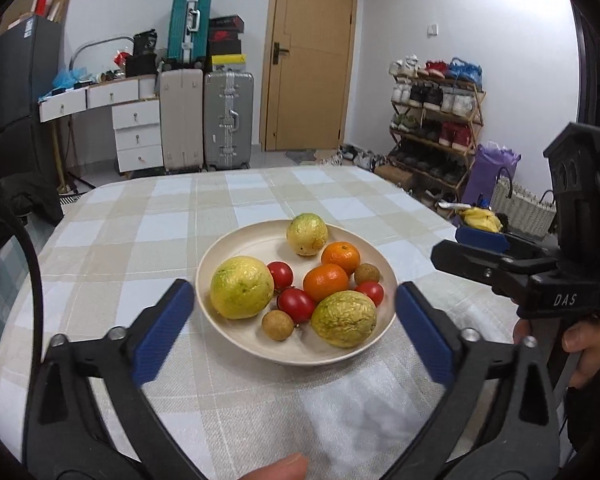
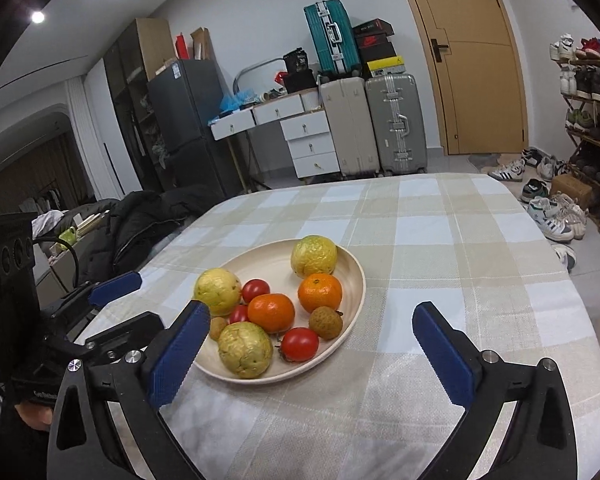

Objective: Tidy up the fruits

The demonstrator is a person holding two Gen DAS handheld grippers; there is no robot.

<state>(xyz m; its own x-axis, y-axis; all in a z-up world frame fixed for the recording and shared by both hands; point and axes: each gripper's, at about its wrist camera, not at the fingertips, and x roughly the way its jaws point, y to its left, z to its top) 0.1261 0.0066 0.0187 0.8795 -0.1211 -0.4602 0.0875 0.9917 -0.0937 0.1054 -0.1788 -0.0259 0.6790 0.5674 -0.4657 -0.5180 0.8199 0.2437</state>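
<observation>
The left tool (image 1: 296, 312) fills the bottom of the left wrist view, its blue-padded fingers (image 1: 164, 332) spread wide with nothing between them, hovering just in front of a cream plate (image 1: 228, 248) at the centre of the frame. The right tool (image 2: 312, 344), at the bottom of the right wrist view, is likewise spread wide and holds nothing; its left pad overlaps the plate's near edge in the picture, and whether they touch cannot be told.

The plate sits on a worktop (image 1: 148, 216) covered by a beige and white checked cloth. On the plate lie three yellow-green guavas (image 1: 242, 293), two oranges (image 1: 326, 282), three red tomatoes (image 1: 296, 305) and two small brown longans (image 1: 277, 325), packed closely together.

Toward the top of both views stand suitcases (image 1: 228, 120) and a wooden door (image 1: 312, 56).
</observation>
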